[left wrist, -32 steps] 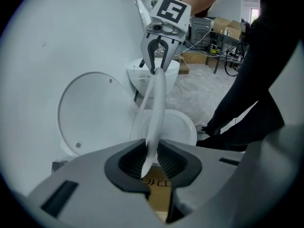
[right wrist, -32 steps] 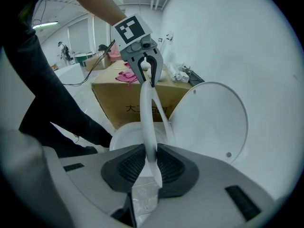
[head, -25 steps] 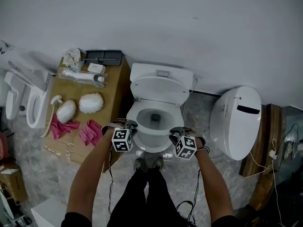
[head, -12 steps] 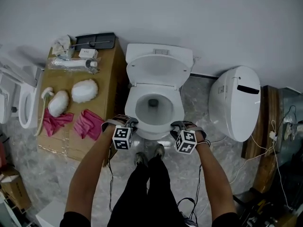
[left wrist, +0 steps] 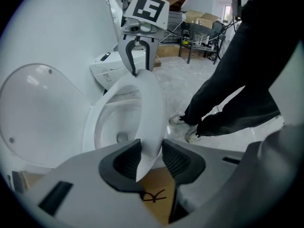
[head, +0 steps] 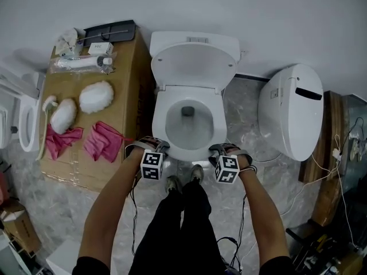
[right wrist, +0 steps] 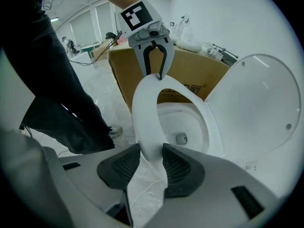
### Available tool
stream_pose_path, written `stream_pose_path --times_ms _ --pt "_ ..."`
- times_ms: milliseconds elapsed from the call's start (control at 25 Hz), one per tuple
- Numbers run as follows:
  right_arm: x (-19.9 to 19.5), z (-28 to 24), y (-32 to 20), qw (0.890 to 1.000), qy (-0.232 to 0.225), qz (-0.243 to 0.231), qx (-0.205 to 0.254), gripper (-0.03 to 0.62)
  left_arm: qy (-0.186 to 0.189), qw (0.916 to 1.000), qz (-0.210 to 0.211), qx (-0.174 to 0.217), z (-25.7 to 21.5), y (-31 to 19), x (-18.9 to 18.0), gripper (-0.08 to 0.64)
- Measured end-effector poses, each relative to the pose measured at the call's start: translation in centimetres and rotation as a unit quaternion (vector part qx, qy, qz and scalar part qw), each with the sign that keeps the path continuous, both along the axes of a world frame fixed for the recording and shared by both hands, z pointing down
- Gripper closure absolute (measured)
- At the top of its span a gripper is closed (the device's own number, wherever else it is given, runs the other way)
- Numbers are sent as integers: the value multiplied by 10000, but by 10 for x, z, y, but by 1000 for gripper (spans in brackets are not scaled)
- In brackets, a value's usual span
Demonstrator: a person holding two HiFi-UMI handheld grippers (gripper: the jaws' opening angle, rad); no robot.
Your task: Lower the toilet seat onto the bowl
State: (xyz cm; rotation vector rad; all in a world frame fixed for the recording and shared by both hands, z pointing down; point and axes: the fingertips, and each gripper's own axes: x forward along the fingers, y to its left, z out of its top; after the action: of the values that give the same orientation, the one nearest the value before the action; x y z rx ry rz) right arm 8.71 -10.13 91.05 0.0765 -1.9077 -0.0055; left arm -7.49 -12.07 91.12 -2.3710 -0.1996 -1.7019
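The toilet seat (head: 160, 122) is judged to be down on the bowl (head: 200, 132), with the lid (head: 195, 67) upright at 12 o'clock; release is in hand. Only the drain (head: 187, 112) is seen in the bowl. The left tongs (left wrist: 152, 158) at 7 o'clock and the right tongs (right wrist: 151, 163) at 5 o'clock are parted, having just been opening, with the seat rim between them. Withdrawal is called for next.

- Plain white wall (head: 275, 16) behind, evenly lit.
- Grey marbled stone floor (head: 63, 211), glossy.
- Large brown cardboard box (head: 123, 102) at left, standing in as a table.
- Dark wooden panel (head: 335, 136) at far right.
- Tall bright windows (right wrist: 90, 25) across the room.
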Motion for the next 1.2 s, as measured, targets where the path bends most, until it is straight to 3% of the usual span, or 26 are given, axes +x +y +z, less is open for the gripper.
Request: stream_pose_path --times_ms 240,600,1200 --pt "-2 37 17 9999 52 -102 45 425 -210 9995 216 -20 34 17 -1 416" --pt "-4 83 32 9997 149 -171 22 417 -211 9994 275 -38 80 33 -3 411" --pt "-5 169 36 9995 143 -17 -294 394 -243 9994 66 -241 164 41 -4 417"
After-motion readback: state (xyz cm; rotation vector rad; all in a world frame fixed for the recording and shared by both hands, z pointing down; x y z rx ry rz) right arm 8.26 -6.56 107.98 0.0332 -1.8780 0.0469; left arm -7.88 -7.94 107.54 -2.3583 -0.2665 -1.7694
